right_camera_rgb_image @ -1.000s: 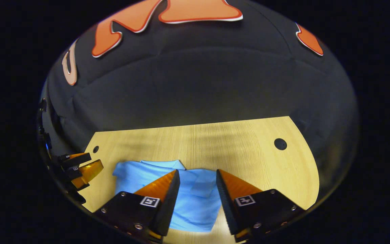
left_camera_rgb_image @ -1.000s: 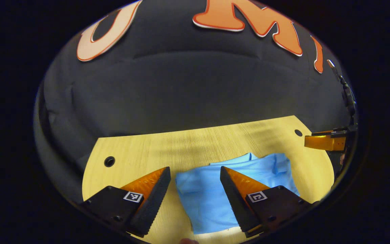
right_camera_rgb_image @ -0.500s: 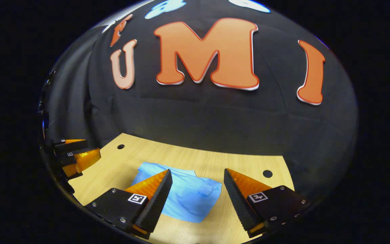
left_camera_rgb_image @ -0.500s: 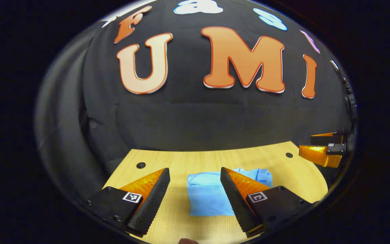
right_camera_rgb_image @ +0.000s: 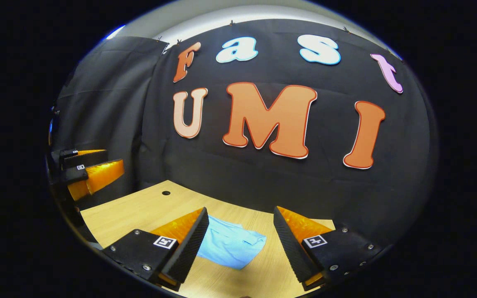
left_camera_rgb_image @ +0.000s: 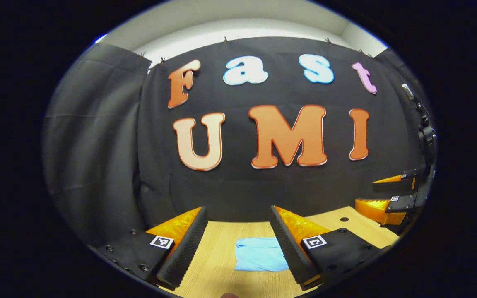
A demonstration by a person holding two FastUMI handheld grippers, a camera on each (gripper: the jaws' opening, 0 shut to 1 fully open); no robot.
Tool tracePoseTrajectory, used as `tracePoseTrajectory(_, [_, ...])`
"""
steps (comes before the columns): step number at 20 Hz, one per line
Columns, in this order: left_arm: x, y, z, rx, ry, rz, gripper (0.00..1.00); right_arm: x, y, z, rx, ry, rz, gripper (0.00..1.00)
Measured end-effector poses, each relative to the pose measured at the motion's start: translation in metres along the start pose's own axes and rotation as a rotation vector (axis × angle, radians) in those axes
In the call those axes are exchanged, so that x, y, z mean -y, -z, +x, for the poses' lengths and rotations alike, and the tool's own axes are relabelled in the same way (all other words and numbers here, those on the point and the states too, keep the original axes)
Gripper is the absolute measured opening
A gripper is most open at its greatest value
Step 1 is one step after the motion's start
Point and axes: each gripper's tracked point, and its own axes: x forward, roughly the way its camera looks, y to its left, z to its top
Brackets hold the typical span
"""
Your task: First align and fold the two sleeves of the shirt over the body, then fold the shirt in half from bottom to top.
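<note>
A light blue shirt [left_camera_rgb_image: 260, 253] lies folded into a small flat rectangle on the wooden table [left_camera_rgb_image: 218, 269]. In the left gripper view my left gripper [left_camera_rgb_image: 238, 215] is open, raised well above and back from the shirt, with nothing between its fingers. In the right gripper view the folded shirt [right_camera_rgb_image: 230, 246] lies between and beyond the fingers of my right gripper [right_camera_rgb_image: 240, 215], which is open and holds nothing. The right gripper [left_camera_rgb_image: 391, 194] also appears at the right edge of the left gripper view, and the left gripper [right_camera_rgb_image: 87, 171] at the left edge of the right gripper view.
The table [right_camera_rgb_image: 139, 211] has round holes near its far corners [right_camera_rgb_image: 166, 193] [left_camera_rgb_image: 344, 219]. The black cloth wall [left_camera_rgb_image: 238, 186] rises right behind the table's far edge and wraps round the left side.
Both grippers have risen and pulled back from the shirt, tilting up toward the wall. The folded shirt stays flat on the table and looks smaller and farther away.
</note>
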Motion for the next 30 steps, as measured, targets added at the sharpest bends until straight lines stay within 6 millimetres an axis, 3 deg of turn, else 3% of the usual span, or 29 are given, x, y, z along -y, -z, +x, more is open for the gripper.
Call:
tracePoseTrajectory(4, [0.025,-0.019,-0.046,0.071,0.017,-0.015,0.96,-0.008,-0.003,-0.026,0.060,-0.015,-0.026,0.96])
tracePoseTrajectory(6, [0.028,-0.018,-0.054,0.081,0.013,-0.011,0.96,-0.007,0.002,-0.042,0.056,-0.002,-0.044,0.97])
tracePoseTrajectory(9, [0.034,-0.009,-0.059,0.071,0.030,-0.005,0.96,-0.010,0.008,-0.049,0.047,0.012,-0.052,0.97])
tracePoseTrajectory(14, [0.030,-0.018,-0.055,0.110,0.047,-0.013,0.97,-0.014,-0.002,-0.048,0.059,0.028,-0.040,0.98])
tracePoseTrajectory(19, [0.034,-0.045,-0.036,0.152,0.075,-0.007,0.96,-0.007,-0.022,-0.040,0.096,0.051,-0.030,0.97])
tracePoseTrajectory(30, [0.043,-0.076,-0.025,0.216,0.111,0.003,0.96,0.007,-0.049,-0.033,0.128,0.079,-0.019,0.97])
